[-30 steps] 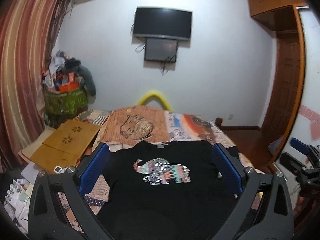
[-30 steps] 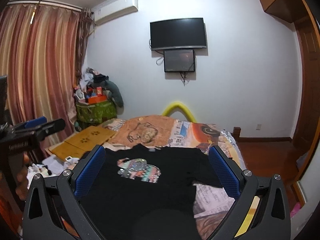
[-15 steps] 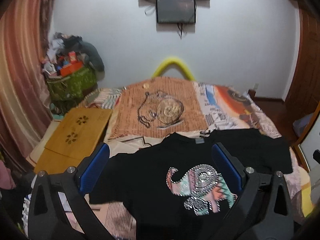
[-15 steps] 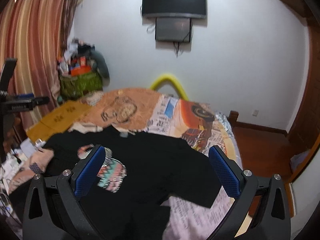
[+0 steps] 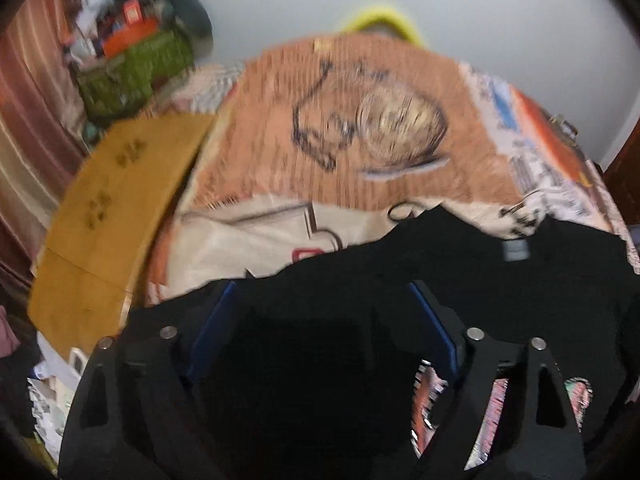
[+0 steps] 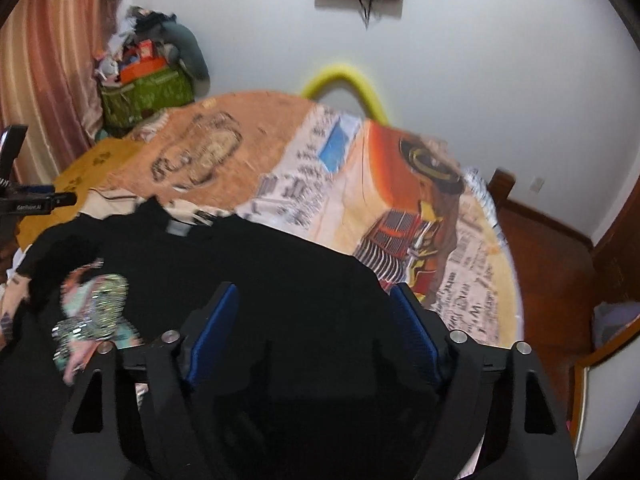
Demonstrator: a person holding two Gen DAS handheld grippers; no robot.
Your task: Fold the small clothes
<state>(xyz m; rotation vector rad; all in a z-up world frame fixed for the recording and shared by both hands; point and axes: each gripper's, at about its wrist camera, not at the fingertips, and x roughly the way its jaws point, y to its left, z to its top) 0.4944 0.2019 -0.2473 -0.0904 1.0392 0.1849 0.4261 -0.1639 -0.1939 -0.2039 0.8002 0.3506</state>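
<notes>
- Black T-shirt lies flat on the patterned bedspread, near end of the bed, collar toward the far wall, elephant print face up.
- Left gripper is over the shirt's left shoulder and sleeve area. Jaws closing, black fabric under and between them. Pads not visibly pressing cloth, so nothing pinched yet.
- Right gripper is over the right shoulder and sleeve area. Jaws also closing, same reading: cloth between them, no grip I can confirm.
- Both views are motion-blurred, and black cloth against black gripper frames makes contact hard to judge.
- Risk: jaws close short of the fabric and catch nothing, or only skim the top layer.
- Risk: jaws bite too deep and take the bedspread with the shirt, so the fold drags the bedding.
- Risk: one side grips before the other, or at a different spot, giving a skewed fold line and a creased print.
- Risk: only the front layer is pinched, so the back layer lags and bunches.
- Writing: grey neck label is too blurred to read.
- Newsprint-style text on the bedspread is illegible.
- Black clamp at the left edge of the right view carries small white lettering I can't make out.
</notes>
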